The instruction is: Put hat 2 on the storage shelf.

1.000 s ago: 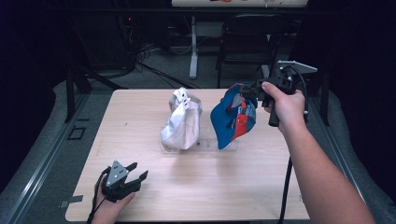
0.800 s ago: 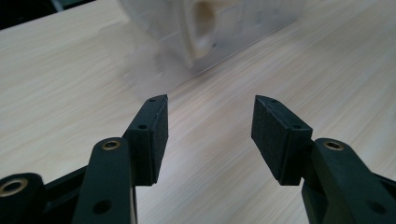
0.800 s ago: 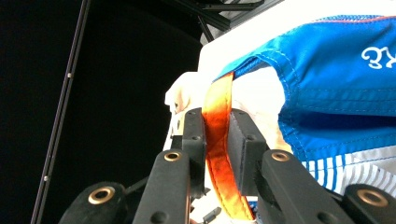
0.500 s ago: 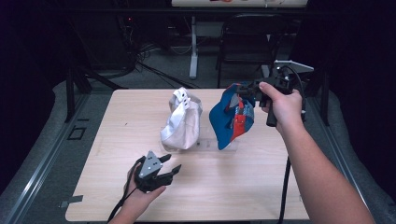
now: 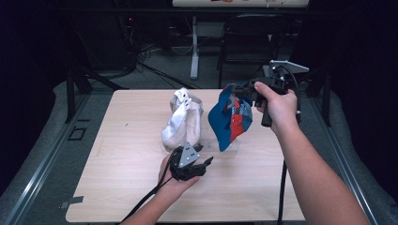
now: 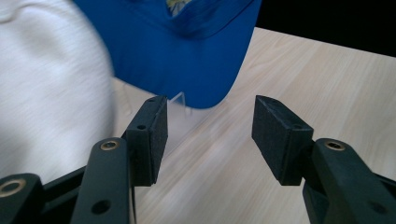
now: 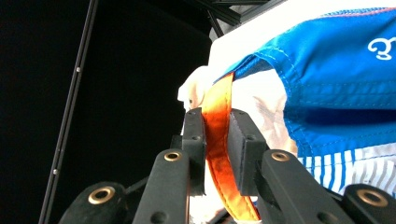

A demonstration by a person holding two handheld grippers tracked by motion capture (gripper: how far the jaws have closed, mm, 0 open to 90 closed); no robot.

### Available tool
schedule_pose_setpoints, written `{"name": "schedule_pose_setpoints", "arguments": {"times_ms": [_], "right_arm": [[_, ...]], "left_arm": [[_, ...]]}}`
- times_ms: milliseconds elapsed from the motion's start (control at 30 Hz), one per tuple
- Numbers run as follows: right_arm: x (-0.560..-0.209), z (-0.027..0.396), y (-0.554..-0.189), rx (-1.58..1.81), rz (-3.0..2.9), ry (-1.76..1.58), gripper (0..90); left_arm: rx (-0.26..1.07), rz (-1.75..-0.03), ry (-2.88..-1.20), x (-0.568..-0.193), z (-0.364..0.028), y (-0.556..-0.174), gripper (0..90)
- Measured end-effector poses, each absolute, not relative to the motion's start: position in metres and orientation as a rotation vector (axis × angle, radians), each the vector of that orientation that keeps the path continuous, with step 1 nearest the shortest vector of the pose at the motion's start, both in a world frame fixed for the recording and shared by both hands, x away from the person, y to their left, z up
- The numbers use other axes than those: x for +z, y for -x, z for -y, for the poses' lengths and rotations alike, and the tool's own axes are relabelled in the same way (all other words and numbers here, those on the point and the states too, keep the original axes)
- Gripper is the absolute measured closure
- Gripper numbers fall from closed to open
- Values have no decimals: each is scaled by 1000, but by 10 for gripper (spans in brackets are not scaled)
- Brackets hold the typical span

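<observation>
Right tool (image 7: 217, 140) pinches the blue cap's orange strap (image 7: 219, 140) — left tool (image 6: 208, 135) gapes wide, holding nothing.

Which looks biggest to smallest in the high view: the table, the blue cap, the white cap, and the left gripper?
1. table
2. blue cap and white cap, which look about alike
3. left gripper, clearly smallest

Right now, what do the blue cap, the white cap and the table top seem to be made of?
Blue cap: woven fabric, matte, with visible stitched seams; its orange strap looks like sewn cloth tape. White cap: soft ribbed-looking cloth, matte. Table top: pale wood-grain surface, smooth, probably laminate.
</observation>
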State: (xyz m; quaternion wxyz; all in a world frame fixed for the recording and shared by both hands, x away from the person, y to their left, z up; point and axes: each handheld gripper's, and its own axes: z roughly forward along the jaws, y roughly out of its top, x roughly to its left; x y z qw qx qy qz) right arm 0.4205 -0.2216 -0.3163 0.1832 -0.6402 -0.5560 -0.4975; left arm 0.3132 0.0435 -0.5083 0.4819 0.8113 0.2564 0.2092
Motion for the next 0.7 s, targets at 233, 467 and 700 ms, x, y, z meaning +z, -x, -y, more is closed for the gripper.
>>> {"name": "schedule_pose_setpoints", "arguments": {"times_ms": [233, 467, 700], "right_arm": [[-315, 220, -419, -1399, 1567, 1815, 781], [-315, 221, -418, -1401, 1562, 1822, 781], [-314, 224, -416, -1400, 1564, 1815, 781]], "left_arm": [[513, -631, -1987, -513, -15, -327, 453], [550, -679, -2021, -519, 2, -339, 477], [559, -668, -2023, -520, 15, -341, 626]]}}
